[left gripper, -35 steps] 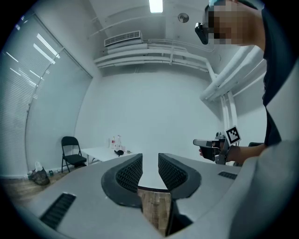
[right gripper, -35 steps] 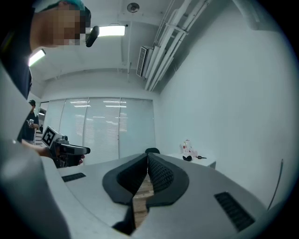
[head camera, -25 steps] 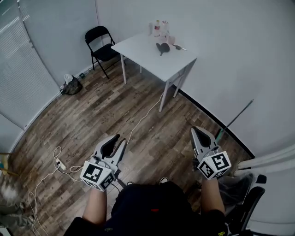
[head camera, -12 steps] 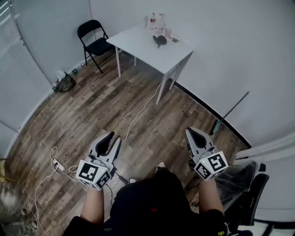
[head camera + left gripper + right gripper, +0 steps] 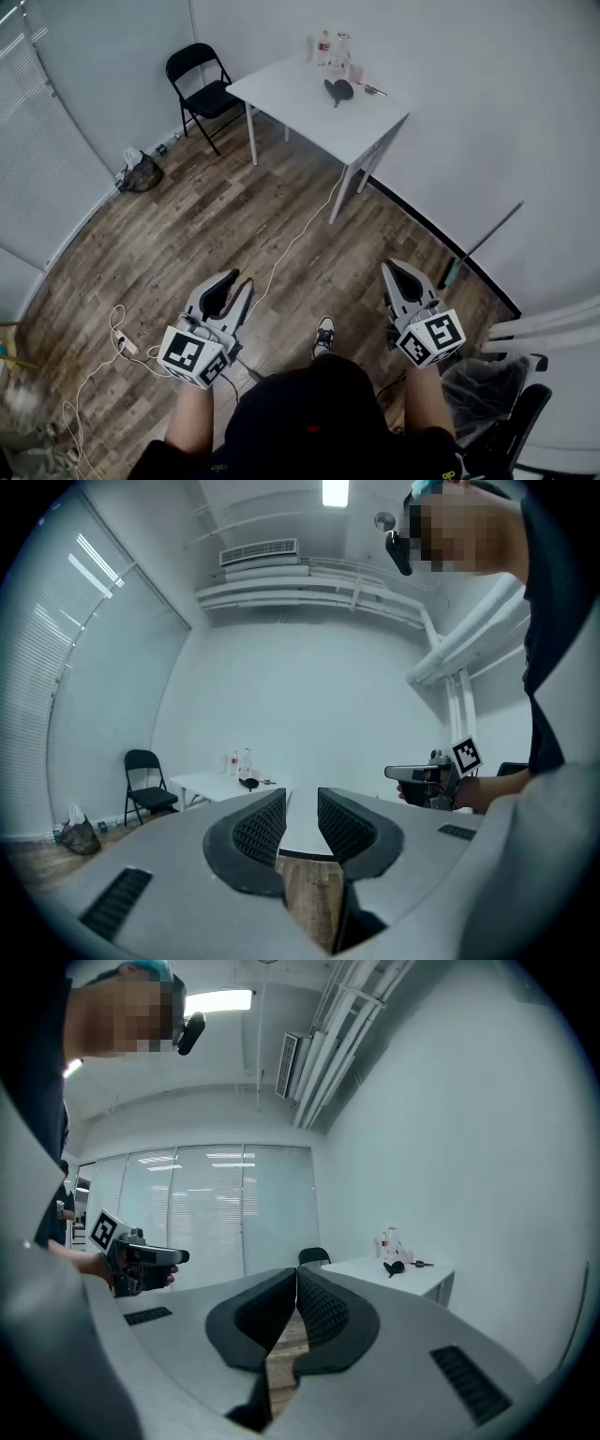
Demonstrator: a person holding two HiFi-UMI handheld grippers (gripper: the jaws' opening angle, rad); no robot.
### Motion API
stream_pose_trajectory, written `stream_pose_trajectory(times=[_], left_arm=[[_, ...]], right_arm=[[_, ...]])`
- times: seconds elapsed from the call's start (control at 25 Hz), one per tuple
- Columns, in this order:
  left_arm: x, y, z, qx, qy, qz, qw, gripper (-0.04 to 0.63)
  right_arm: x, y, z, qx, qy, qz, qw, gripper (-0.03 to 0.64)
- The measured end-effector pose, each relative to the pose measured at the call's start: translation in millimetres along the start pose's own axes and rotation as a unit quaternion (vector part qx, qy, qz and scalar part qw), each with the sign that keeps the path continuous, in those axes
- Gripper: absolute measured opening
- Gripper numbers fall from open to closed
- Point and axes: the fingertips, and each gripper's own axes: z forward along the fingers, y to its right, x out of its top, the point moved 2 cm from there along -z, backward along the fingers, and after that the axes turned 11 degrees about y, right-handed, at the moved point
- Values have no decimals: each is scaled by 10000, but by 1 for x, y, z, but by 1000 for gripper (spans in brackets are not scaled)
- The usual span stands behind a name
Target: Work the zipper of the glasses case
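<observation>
The dark glasses case (image 5: 337, 90) lies on the white table (image 5: 300, 103) far across the room, small in the left gripper view (image 5: 248, 782) and in the right gripper view (image 5: 394, 1267). Both grippers are held in front of the person's body over the wooden floor, well away from the table. My left gripper (image 5: 240, 280) is shut to a narrow slit with nothing between its pads (image 5: 261, 827). My right gripper (image 5: 394, 266) is shut, pads (image 5: 319, 1312) together, and it holds nothing. Each gripper shows in the other's view.
Bottles (image 5: 333, 47) and a small tool stand beside the case. A black folding chair (image 5: 202, 89) is left of the table, a dark bag (image 5: 142, 175) by the wall. A white cable and power strip (image 5: 125, 342) trail on the floor. A broom (image 5: 483, 244) leans at the right wall.
The room has shifted slightly in the head view and a shoe now shows below between the grippers. Both grippers stay shut and keep their place before the body.
</observation>
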Motion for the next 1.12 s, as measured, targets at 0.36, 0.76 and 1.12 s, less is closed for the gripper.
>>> stream_pose_trajectory(times=[0.36,0.76,1.12], left_arm=[[3,-21,115,194,-32,35,9998,121],[-8,-13,236,353,-121,70,9993,121],[-22,-30,298,248,-274,22,9993,121]], right_arm=[[0,103,69,159,41,156,9997,21],[-8,229,110,208,-44,362,9991,21],[-32,274,133,82,-193,575,9981,20]])
